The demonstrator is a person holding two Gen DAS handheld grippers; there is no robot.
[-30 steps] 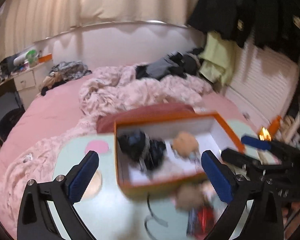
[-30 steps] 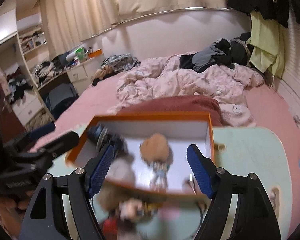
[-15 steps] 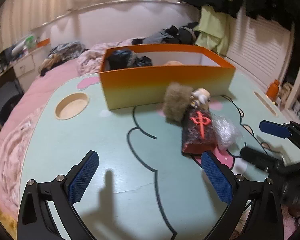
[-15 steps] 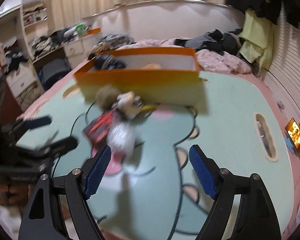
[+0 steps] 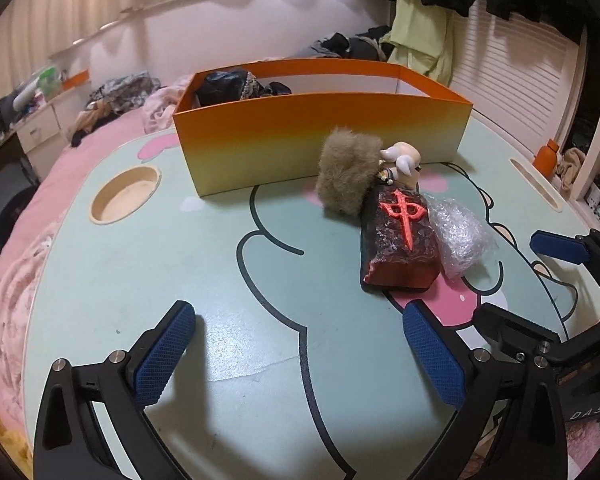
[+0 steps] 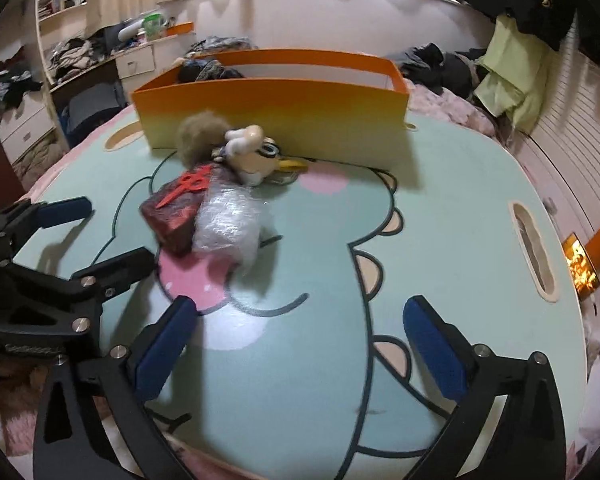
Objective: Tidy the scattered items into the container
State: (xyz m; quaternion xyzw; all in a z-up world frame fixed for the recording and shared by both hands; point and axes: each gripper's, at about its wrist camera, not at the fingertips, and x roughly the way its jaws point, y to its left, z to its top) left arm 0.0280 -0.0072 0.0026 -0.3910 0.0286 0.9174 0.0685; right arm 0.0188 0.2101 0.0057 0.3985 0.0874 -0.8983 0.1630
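**Four items waiting in front of the box**

Orange box (image 5: pixel 320 140) on the table (image 5: pixel 140 280). Fur ball (image 5: pixel 346 178) and figurine (image 6: pixel 252 152) touch its front wall; red block (image 5: pixel 400 244) and plastic bundle (image 5: pixel 462 236) just nearer (bundle blurred). My left gripper (image 5: pixel 300 354) wide, empty. My right gripper (image 6: pixel 300 350) opening, nothing between.

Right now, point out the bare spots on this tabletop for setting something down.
Bare: the tabletop between the round recess and the red block; also between the bubble-wrap bundle and the slot. Crowded: before the orange box, around the fur pompom and figurine.
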